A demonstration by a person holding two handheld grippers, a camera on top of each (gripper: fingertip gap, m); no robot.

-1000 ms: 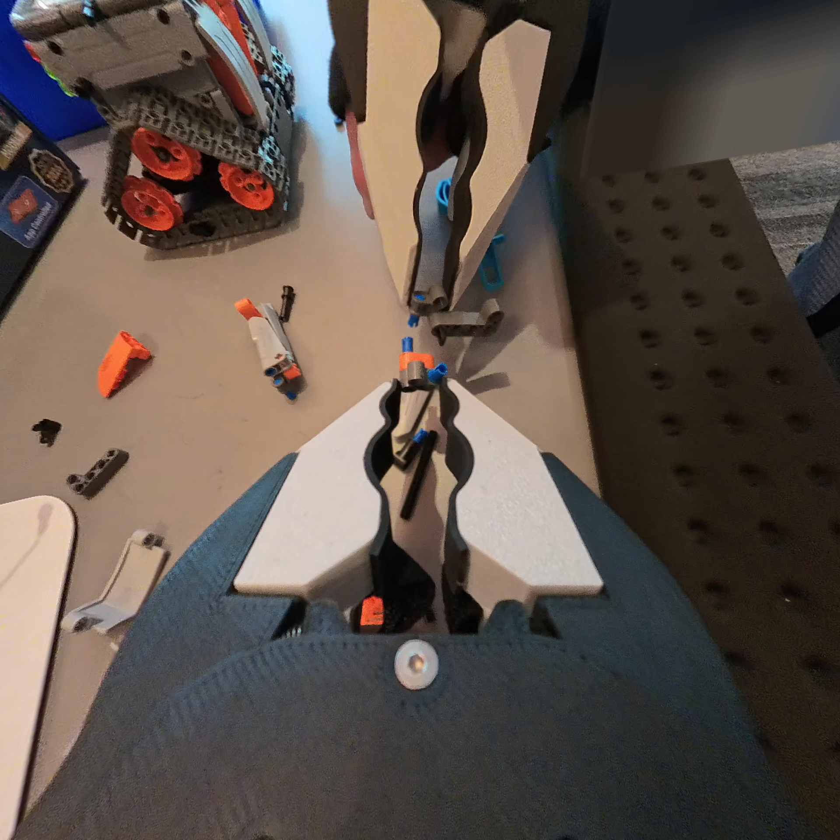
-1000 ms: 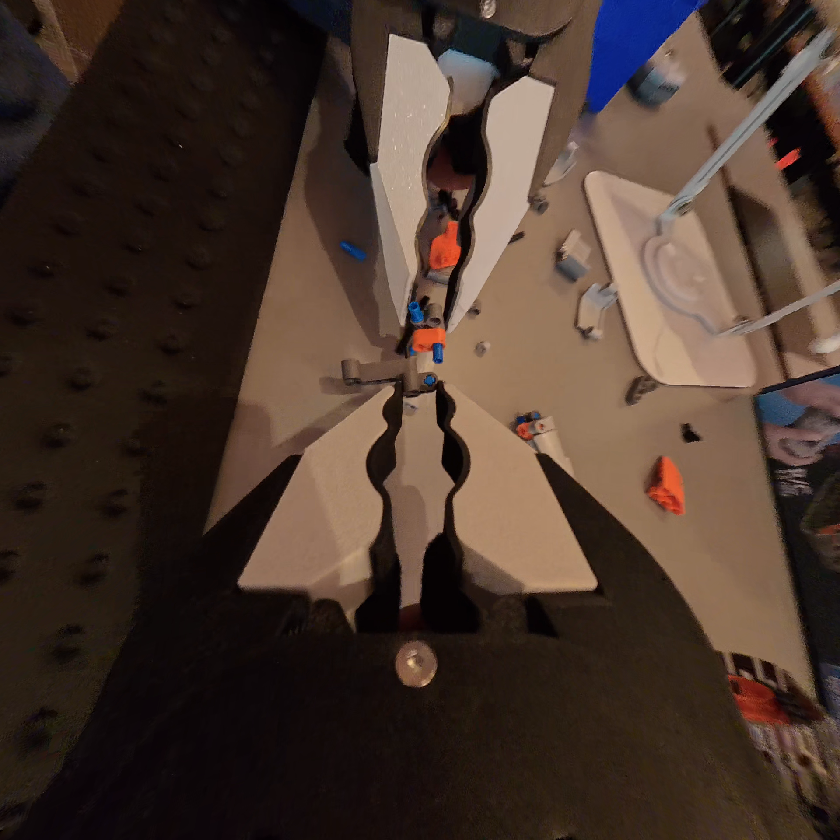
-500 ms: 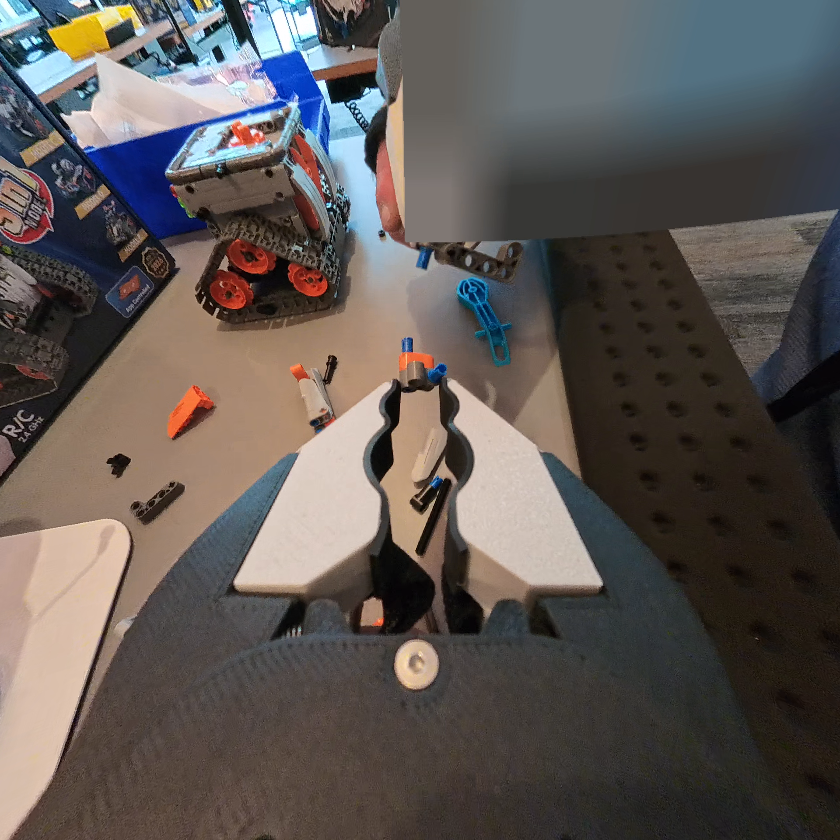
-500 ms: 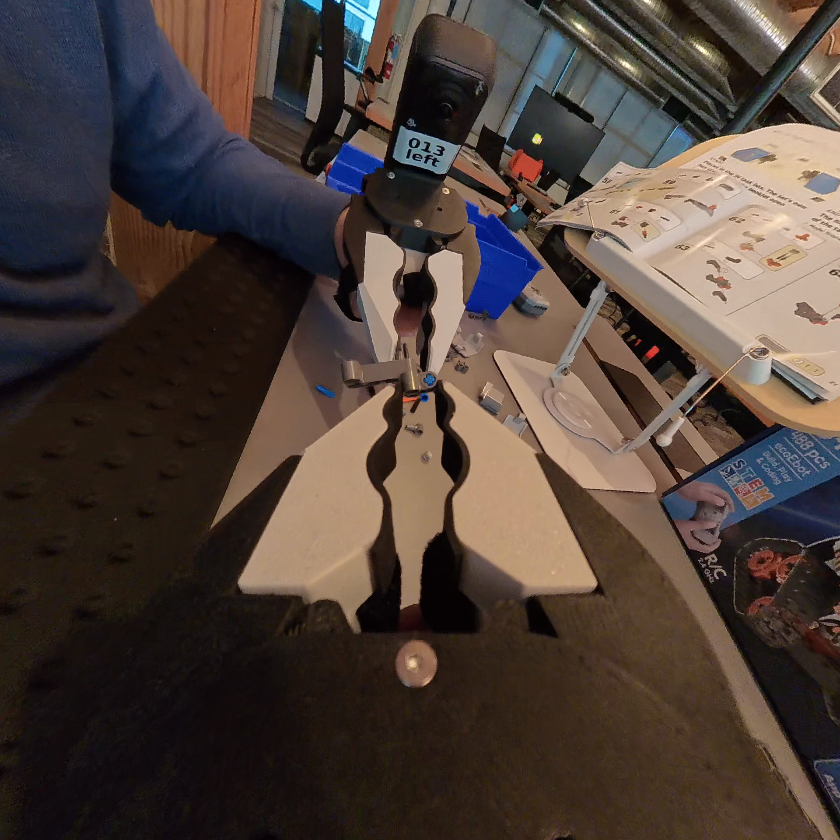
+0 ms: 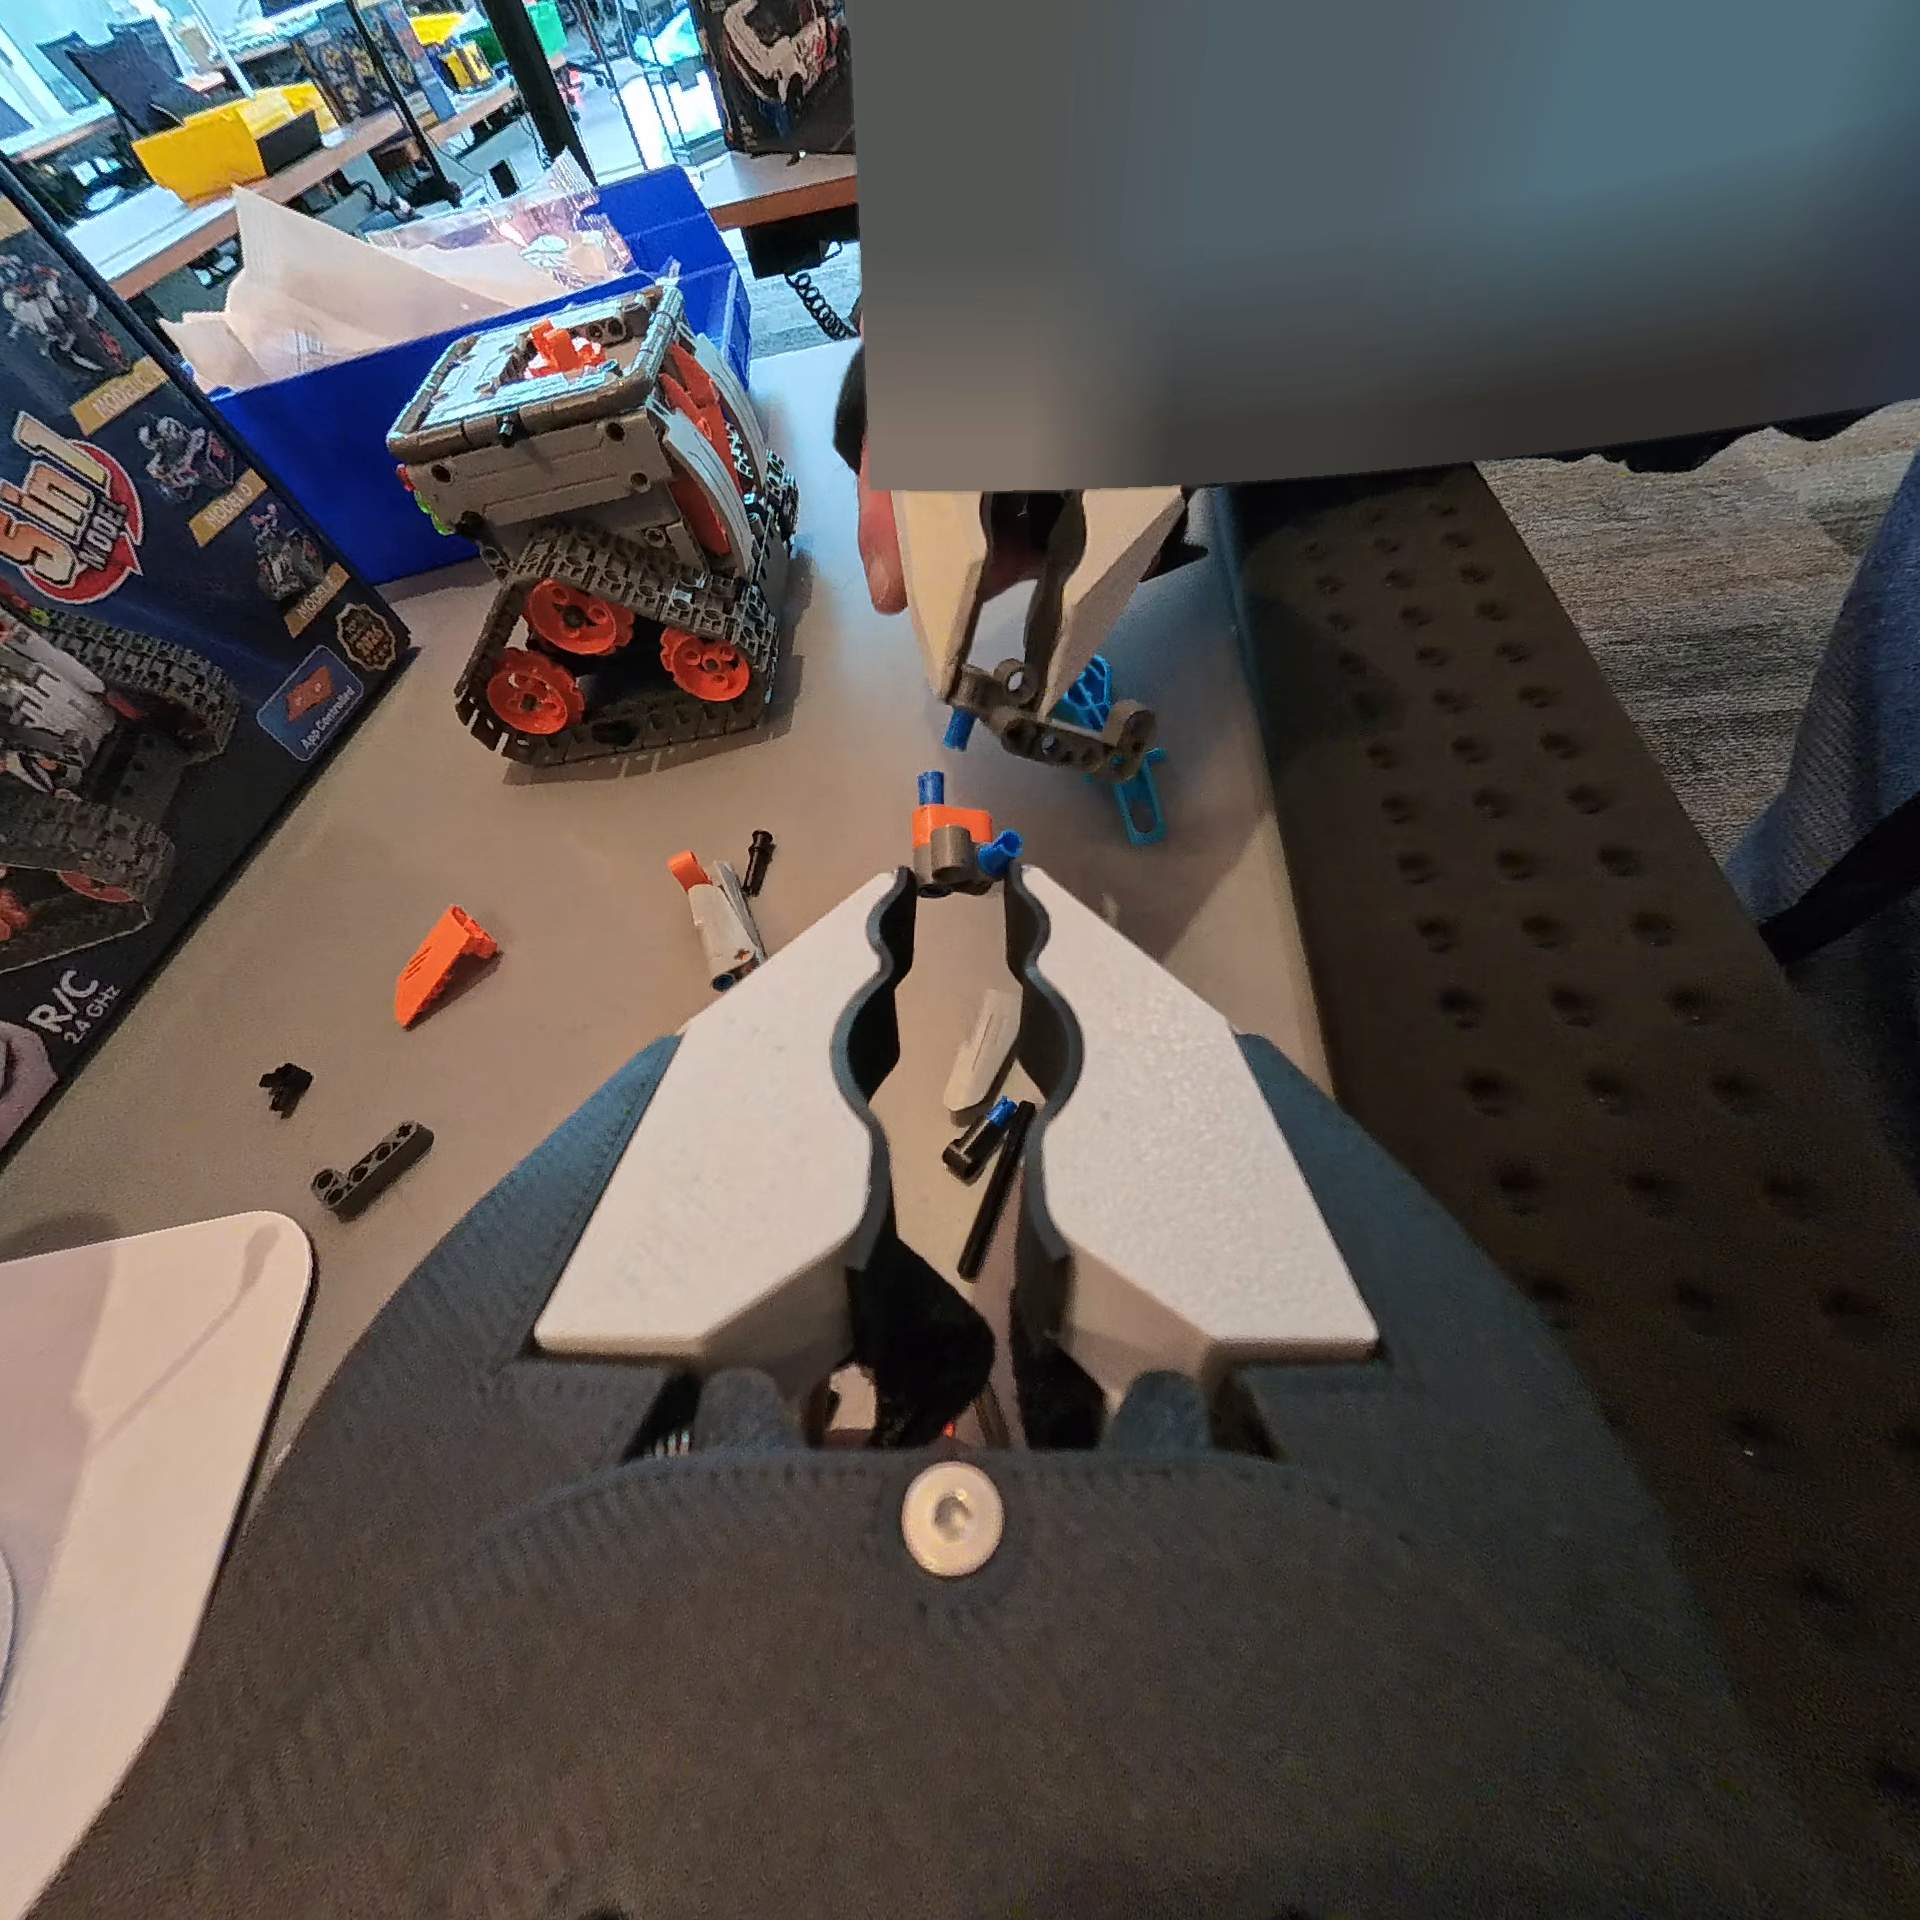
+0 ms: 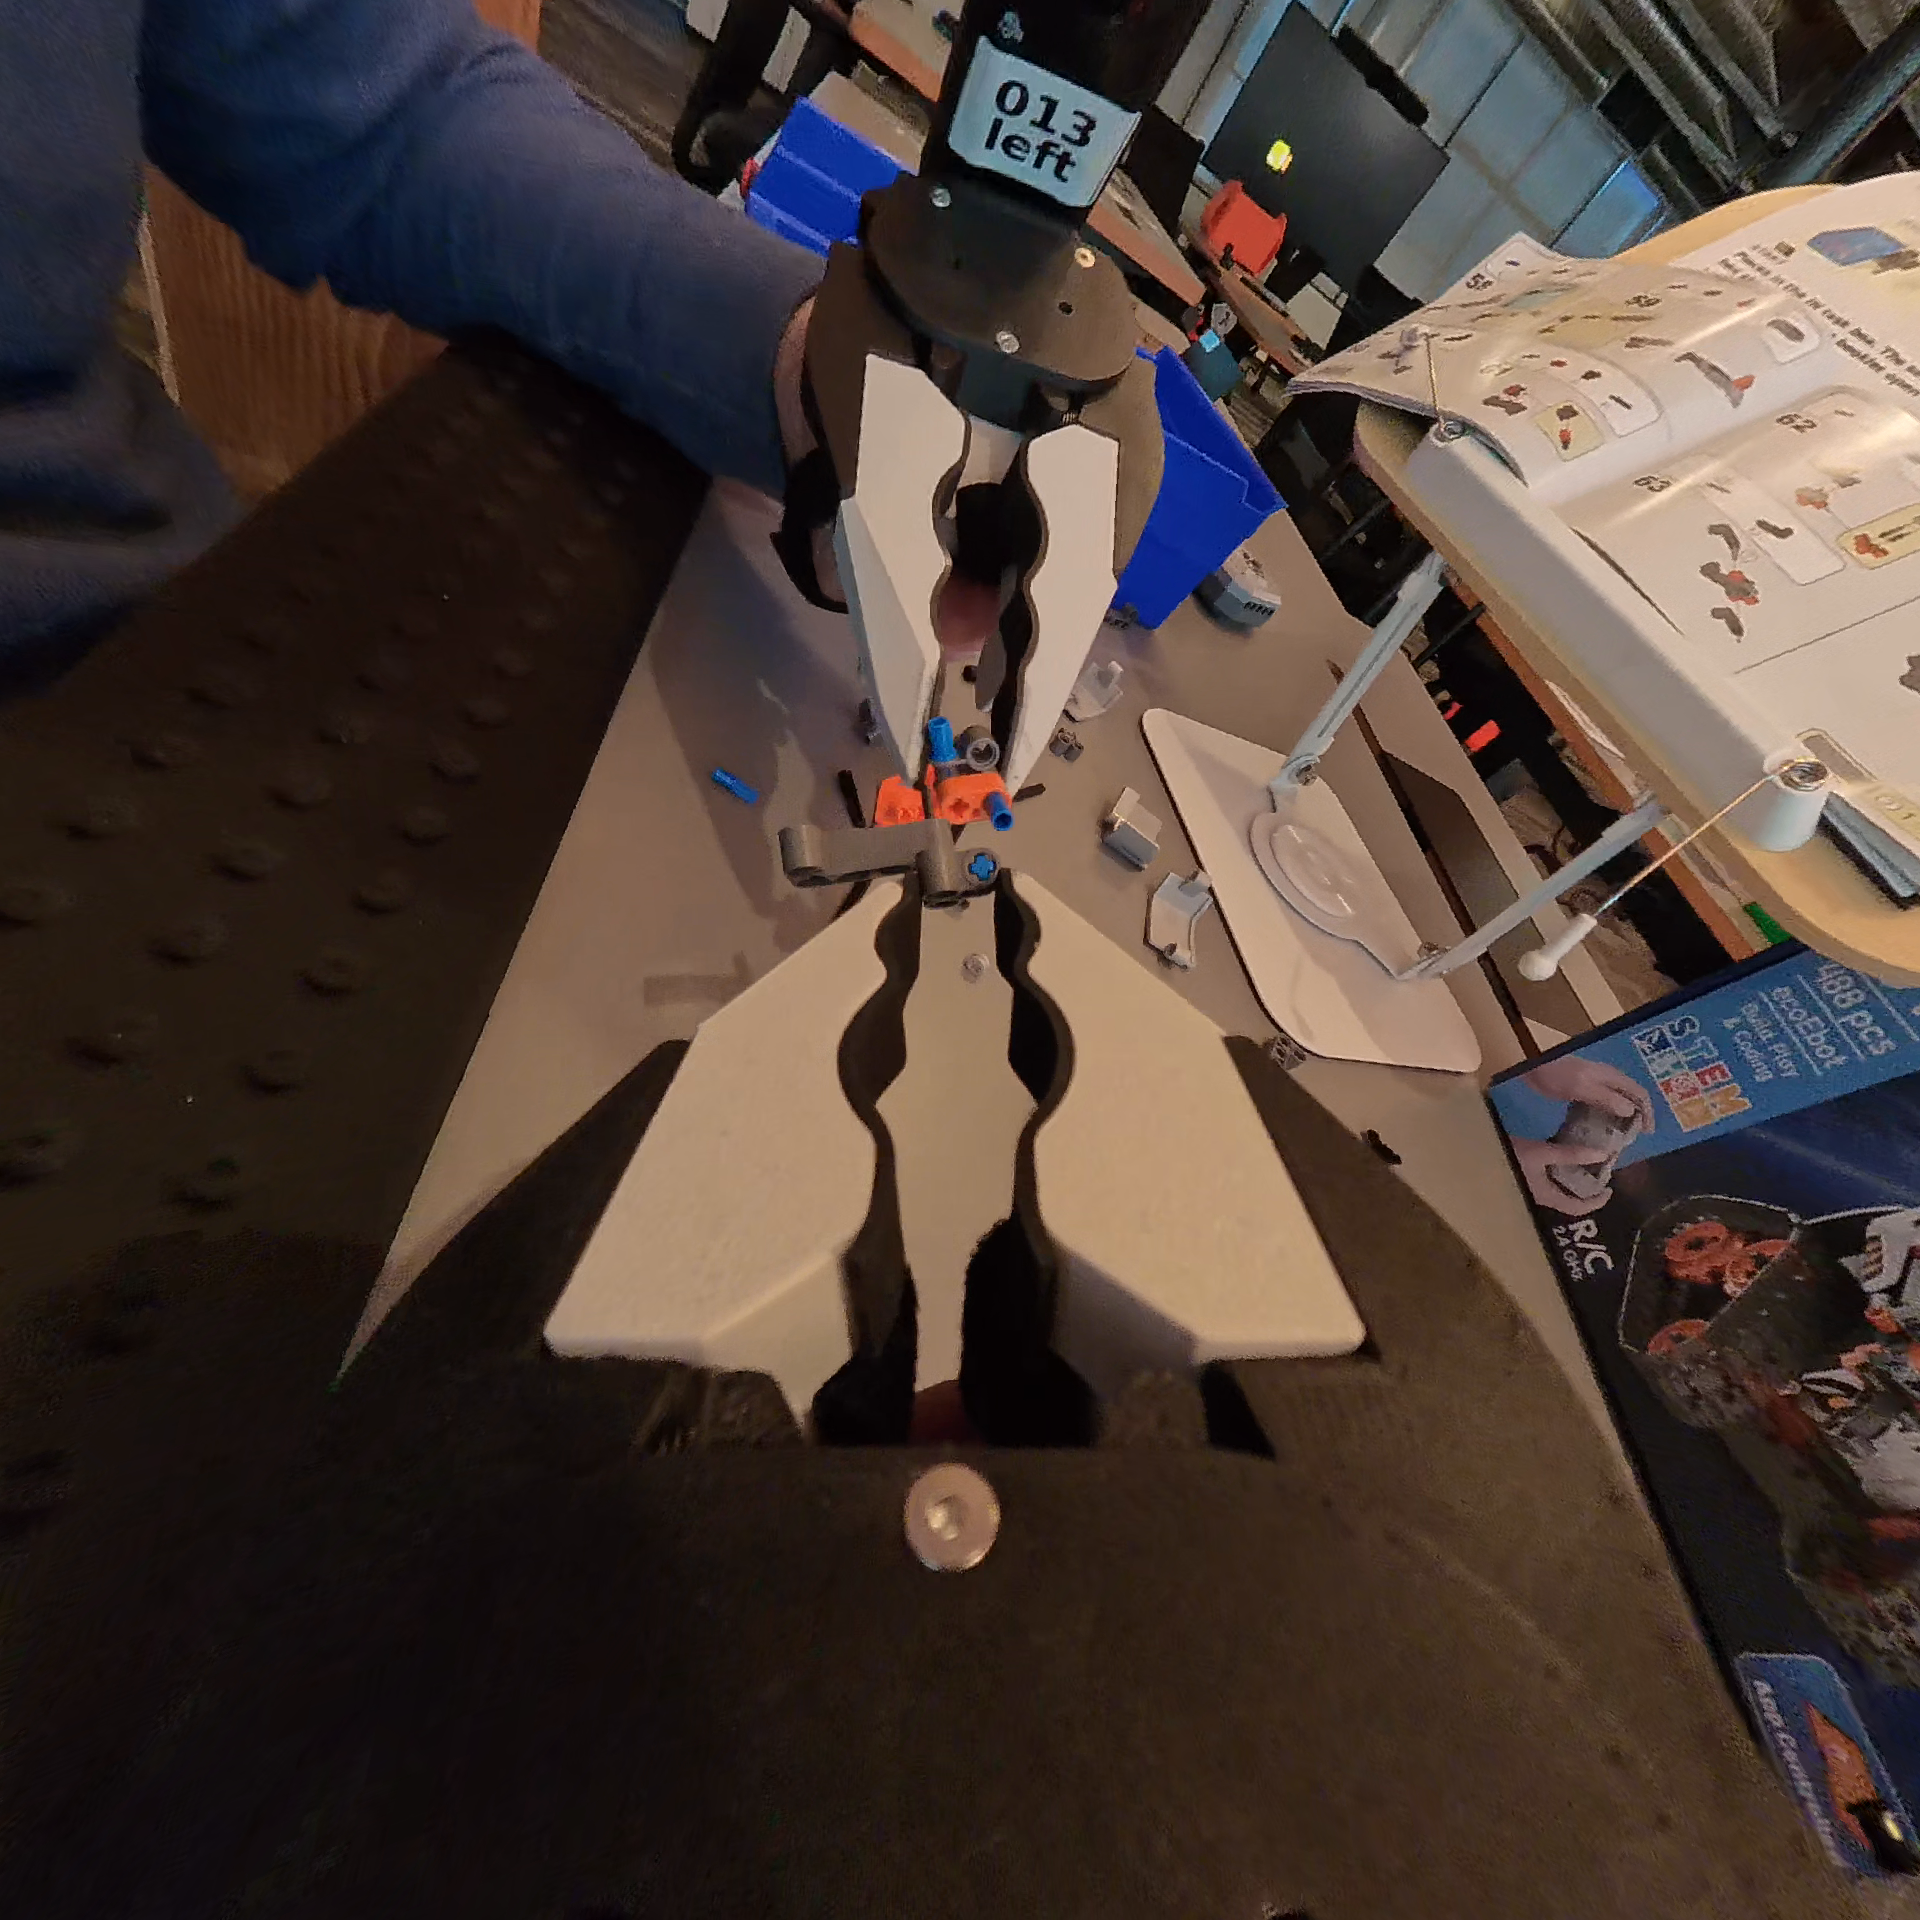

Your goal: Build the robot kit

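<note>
My left gripper (image 5: 957, 881) is shut on a small orange-and-grey connector (image 5: 948, 837) with blue pins, held above the grey table (image 5: 582, 935). My right gripper (image 6: 957, 885) is shut on a dark grey bent beam (image 6: 858, 854) with a blue pin at its gripped end. The two grippers face each other tip to tip. In the left wrist view the right gripper (image 5: 1023, 665) holds the beam (image 5: 1055, 732) just beyond the connector, a small gap apart. In the right wrist view the left gripper (image 6: 961, 743) holds the connector (image 6: 961, 795) right behind the beam.
A grey-and-orange tracked model (image 5: 623, 582) stands at the back left, by a printed box (image 5: 125, 727) and a blue bin (image 5: 468, 364). Loose pieces lie on the table. A black dimpled mat (image 5: 1507, 935) runs along the right. A booklet on a stand (image 6: 1662, 468) has a white base (image 6: 1299, 904). Only a small space, under 4 cm, lies between the two pairs of fingers. Left tips and right tips are each some 20 centimetres from the grey-and-orange tracked model (image 5: 623, 582).
Both views tilted up from looking down at the table. The grippers drew apart, then came closer again, each still holding its piece.
</note>
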